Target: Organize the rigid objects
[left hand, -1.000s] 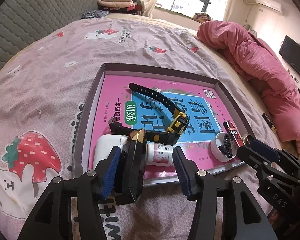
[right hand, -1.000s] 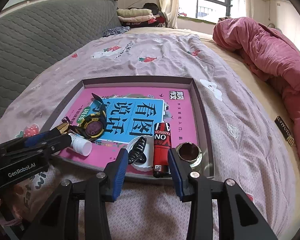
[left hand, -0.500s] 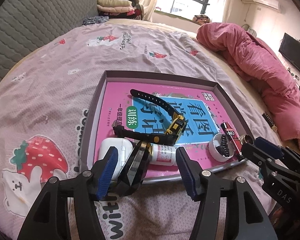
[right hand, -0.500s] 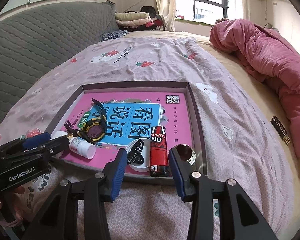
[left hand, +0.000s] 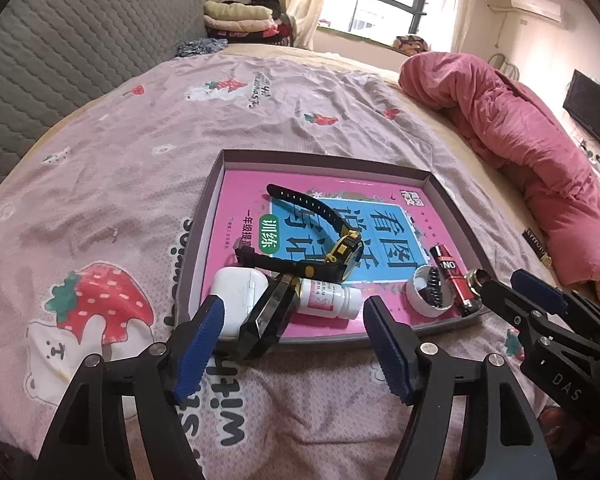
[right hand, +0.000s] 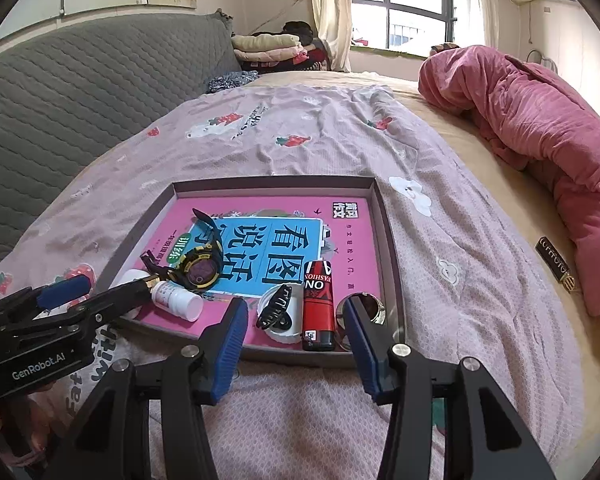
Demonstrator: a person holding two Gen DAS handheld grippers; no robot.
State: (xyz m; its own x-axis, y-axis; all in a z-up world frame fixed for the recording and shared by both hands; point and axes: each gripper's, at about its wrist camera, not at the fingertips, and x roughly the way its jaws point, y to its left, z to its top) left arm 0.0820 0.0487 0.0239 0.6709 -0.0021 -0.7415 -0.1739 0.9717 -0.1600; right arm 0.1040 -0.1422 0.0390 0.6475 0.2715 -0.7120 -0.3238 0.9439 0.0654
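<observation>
Left hand-held gripper point(left hand: 294, 344) jaws wide apart, just opened, black bottle point(left hand: 269, 318) between, white case point(left hand: 239, 292) beside.

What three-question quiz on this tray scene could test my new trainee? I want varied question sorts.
1. True or false: the wristwatch lies on the pink book in the tray.
2. What rests in the white lid: A hair claw, B coin, C key?
3. Which item leans over the tray's near rim in the left wrist view?

Key: 1 true. 2 A, the hair claw. 3 the black faceted bottle.
</observation>
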